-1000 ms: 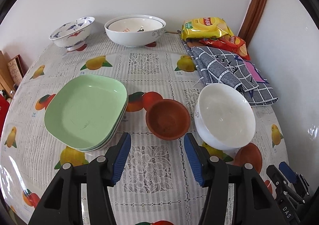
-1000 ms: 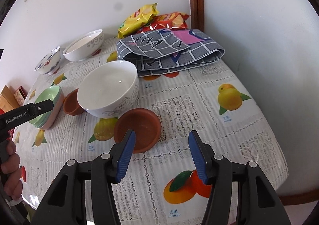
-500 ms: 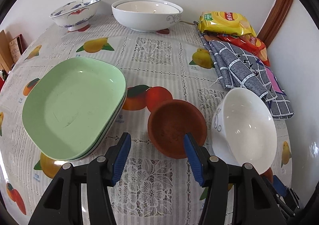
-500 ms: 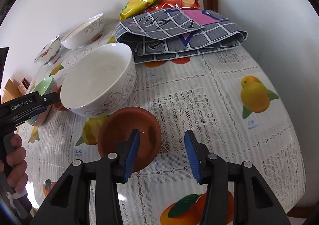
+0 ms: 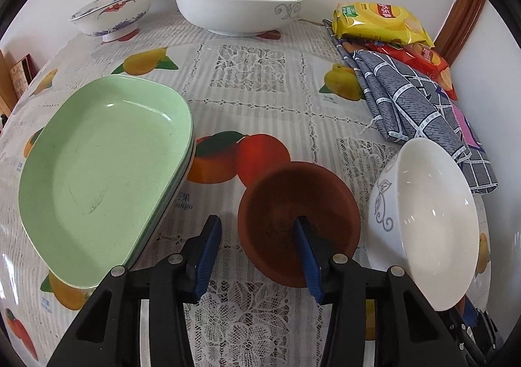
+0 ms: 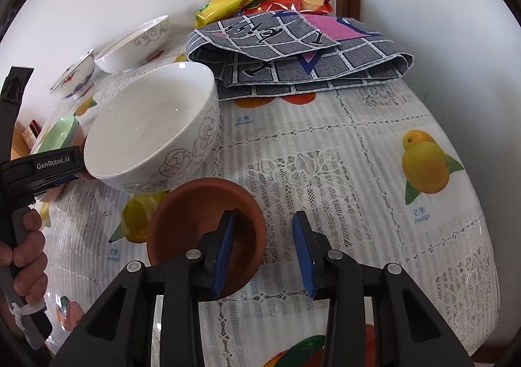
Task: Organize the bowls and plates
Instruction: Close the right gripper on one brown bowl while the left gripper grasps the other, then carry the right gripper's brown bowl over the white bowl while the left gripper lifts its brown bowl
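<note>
A small brown bowl (image 5: 293, 191) sits between a stack of green plates (image 5: 97, 165) and a white bowl (image 5: 433, 230). My left gripper (image 5: 257, 230) straddles the brown bowl's near-left rim, right finger inside and left finger outside. Its jaws are closing, and a gap still shows at the left pad. A second brown dish (image 6: 202, 204) lies in front of the white bowl (image 6: 146, 126). My right gripper (image 6: 263, 227) straddles that dish's right rim, with its left finger inside. These jaws are closing too, and the right pad stands clear of the rim.
At the back stand a large white bowl (image 5: 237, 8) and a patterned bowl (image 5: 114, 12). Snack bags (image 5: 377, 21) and a folded grey cloth (image 5: 416, 100) lie by the right wall. A hand (image 6: 26, 253) holds the left gripper's handle. The table edge curves close on the right.
Both grippers have sunk toward the table and closed in on the brown dishes. Their jaws have narrowed, and one finger of each now sits inside a dish.
</note>
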Demonstrator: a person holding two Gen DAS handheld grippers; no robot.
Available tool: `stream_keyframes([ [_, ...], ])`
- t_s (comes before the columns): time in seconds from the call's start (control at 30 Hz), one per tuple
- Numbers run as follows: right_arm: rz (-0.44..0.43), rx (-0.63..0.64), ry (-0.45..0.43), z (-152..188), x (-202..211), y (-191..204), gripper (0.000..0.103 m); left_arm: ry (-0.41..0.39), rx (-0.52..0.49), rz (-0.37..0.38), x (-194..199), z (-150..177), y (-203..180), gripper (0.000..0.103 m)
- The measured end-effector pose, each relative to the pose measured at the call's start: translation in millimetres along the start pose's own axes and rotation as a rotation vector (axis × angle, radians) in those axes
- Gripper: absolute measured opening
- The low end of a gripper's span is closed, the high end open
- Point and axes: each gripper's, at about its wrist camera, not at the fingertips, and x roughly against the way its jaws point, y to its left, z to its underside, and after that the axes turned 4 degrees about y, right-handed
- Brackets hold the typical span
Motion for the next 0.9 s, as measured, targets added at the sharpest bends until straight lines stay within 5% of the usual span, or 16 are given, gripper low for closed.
stream_keyframes([
  [0.2, -0.016, 0.025, -0.016, -0.5, -1.2, 5.7, 0.018, -0.002, -0.02, 0.023, 0.6, 0.4, -4.9, 0.026],
  [0.5, -0.025, -0.021, -0.032, 0.8, 8.8, 6.4, 0.01, -0.006, -0.049, 0.037, 16.1, 7.0, -0.4, 0.008],
  [0.9, 0.019, -0.042, -0.067, 12.4, 40.0, 18.3, 0.009, -0.009, -0.076, 0.087, 45.7, 25.2, 13.8, 0.008],
])
